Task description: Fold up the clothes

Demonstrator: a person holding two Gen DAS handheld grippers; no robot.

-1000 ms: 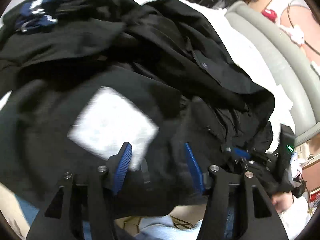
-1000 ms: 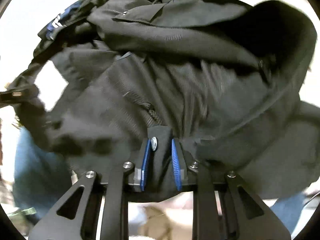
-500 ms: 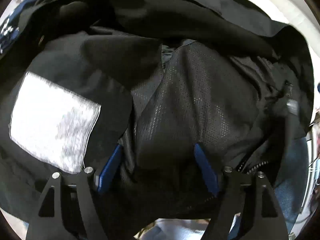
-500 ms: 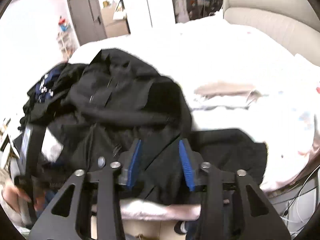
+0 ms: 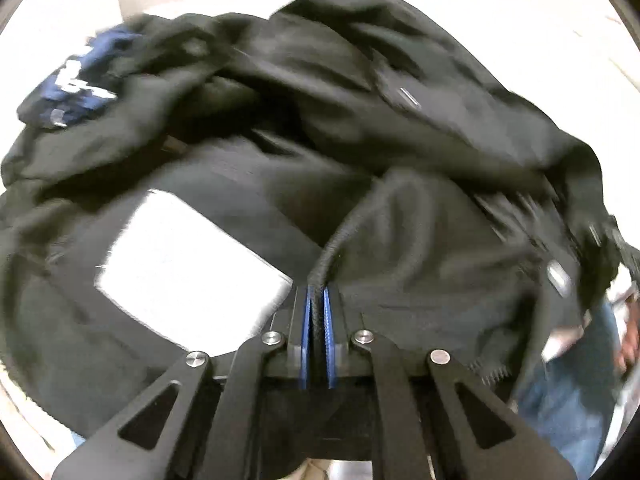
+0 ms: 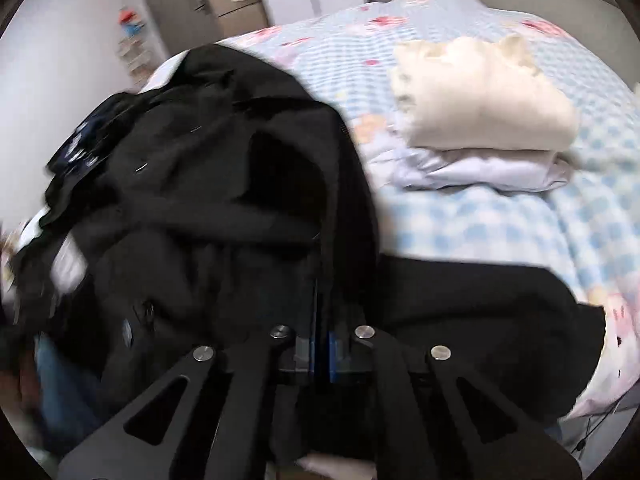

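We see the left gripper (image 5: 318, 312) clamped on a corded hem of the black jacket (image 5: 360, 120), heaped mid-frame; the right gripper (image 6: 322, 344) pinches its fabric lower centre.

The crumpled fabric jacket (image 5: 400, 120) is black with a white rectangular patch (image 5: 188, 272). The bedsheet (image 6: 500, 232) is light blue-and-white check with pink prints. The folded knit garment (image 6: 480, 104) is cream. Gripper pads (image 5: 306, 332) are blue.
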